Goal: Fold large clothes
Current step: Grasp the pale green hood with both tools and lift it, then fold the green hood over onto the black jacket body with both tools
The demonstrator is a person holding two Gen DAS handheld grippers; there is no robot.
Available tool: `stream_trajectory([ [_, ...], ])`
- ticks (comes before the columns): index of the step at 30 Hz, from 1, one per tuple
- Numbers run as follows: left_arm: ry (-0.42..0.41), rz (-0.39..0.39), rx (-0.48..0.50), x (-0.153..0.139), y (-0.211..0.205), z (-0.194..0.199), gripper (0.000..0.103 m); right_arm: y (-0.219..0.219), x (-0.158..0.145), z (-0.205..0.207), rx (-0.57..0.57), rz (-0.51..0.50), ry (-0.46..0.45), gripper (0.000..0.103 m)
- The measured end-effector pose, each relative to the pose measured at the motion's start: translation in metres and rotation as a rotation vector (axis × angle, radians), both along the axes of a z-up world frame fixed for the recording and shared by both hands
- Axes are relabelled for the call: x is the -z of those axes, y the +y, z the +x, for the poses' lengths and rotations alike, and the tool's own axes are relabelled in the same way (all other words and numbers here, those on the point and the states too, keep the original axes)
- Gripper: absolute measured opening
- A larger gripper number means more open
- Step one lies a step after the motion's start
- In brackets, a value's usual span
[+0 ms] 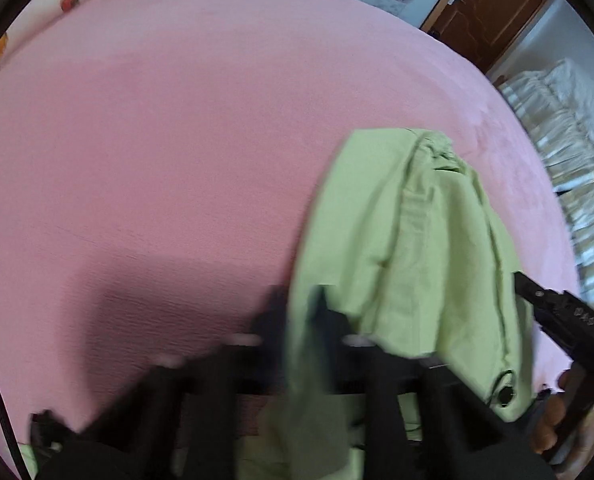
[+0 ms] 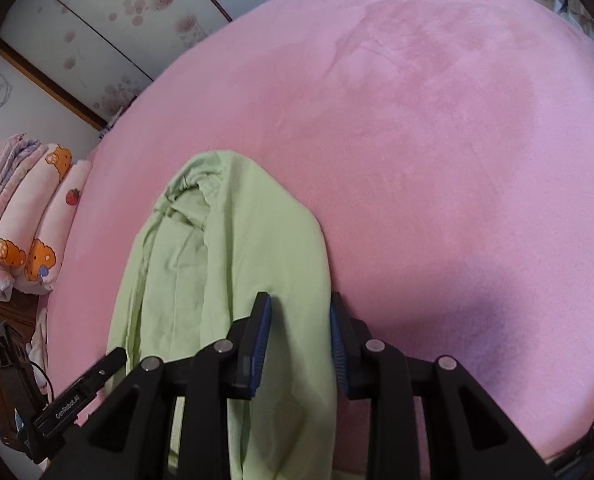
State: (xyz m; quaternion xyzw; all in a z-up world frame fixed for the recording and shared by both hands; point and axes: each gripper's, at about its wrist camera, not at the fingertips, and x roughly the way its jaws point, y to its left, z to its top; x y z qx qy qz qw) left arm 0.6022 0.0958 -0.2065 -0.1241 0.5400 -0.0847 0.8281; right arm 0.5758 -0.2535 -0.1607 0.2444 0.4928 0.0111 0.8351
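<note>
Two hand-held grippers flank one light-green garment [image 2: 225,264], which lies as a long narrow strip on the pink bed [image 2: 437,140]. In the right wrist view its long axis runs from the bottom centre of the frame up to a rounded end at centre left, so the cloth stretches straight ahead of both tools rather than across them.

The right hand-held gripper [image 2: 300,320] stands with its blue-padded jaws well apart, and the near right-hand edge of the garment passes up between them; the pads look just beside the fabric, not pinching it. In the left wrist view this same tool shows as a dark bar at the lower right, at the cloth's far edge.

The left hand-held gripper [image 1: 297,312] is badly blurred. Green fabric drapes over and between its fingers at the bottom centre of that frame, but I cannot tell whether the jaws are closed on it or merely under it.

My judgement: the garment is already narrowed lengthwise, and the coming move is to carry the near end forward along the long axis toward the far rounded end. Both tools sit at the near end, one on each side edge; the right one must first close on its edge.

A black drawstring toggle [image 1: 505,396] hangs at the lower right of the left wrist view and could snag.
</note>
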Motion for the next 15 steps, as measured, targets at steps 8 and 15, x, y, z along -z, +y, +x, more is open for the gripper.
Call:
stream_trajectory([
  [8, -0.256, 0.011, 0.06, -0.052, -0.01, -0.053, 0.001, 0.026, -0.067, -0.048, -0.149, -0.101, -0.292, 0.002],
  [15, -0.431, -0.174, 0.143, -0.074, 0.04, -0.152, 0.001, 0.054, -0.13, -0.185, -0.38, -0.198, -0.626, 0.003],
])
